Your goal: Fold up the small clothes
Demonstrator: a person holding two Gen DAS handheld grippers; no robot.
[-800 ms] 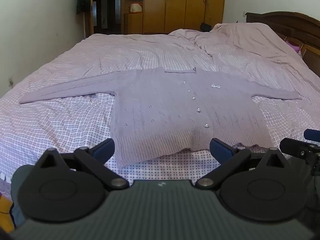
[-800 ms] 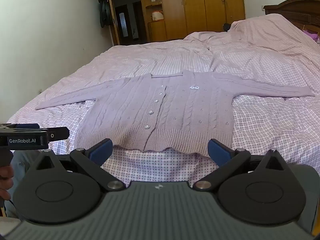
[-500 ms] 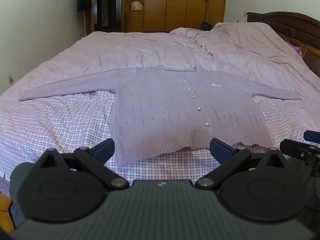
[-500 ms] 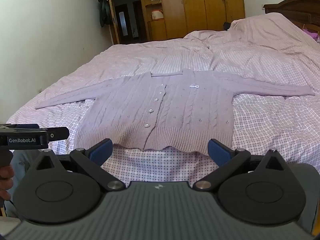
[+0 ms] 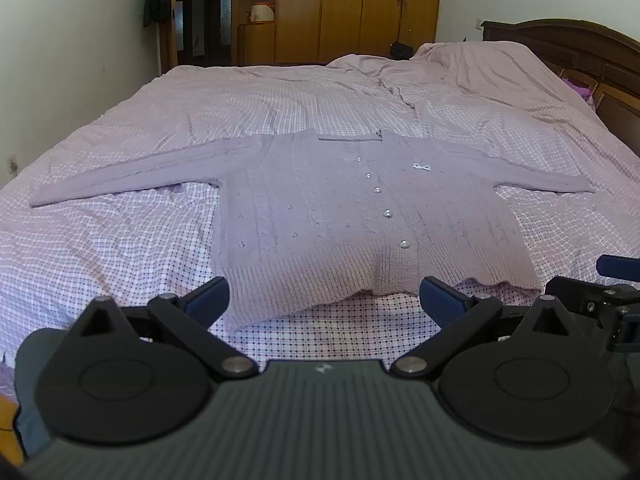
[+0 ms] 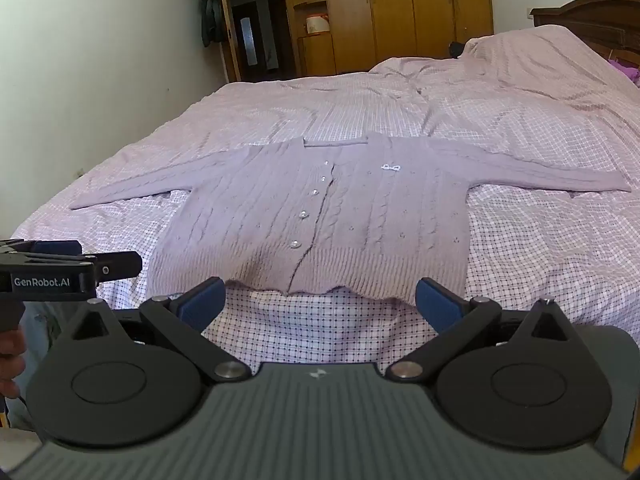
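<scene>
Two grippers, left gripper [image 5: 324, 300] and right gripper [image 6: 320, 300] (jaws wide), near cardigan [image 5: 360, 216] on bed [image 5: 120, 240], wardrobe [image 5: 360, 8] beyond

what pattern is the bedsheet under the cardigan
The bedsheet has a small purple-and-white check; clearest in the right wrist view, just below the cardigan's hem.
</scene>
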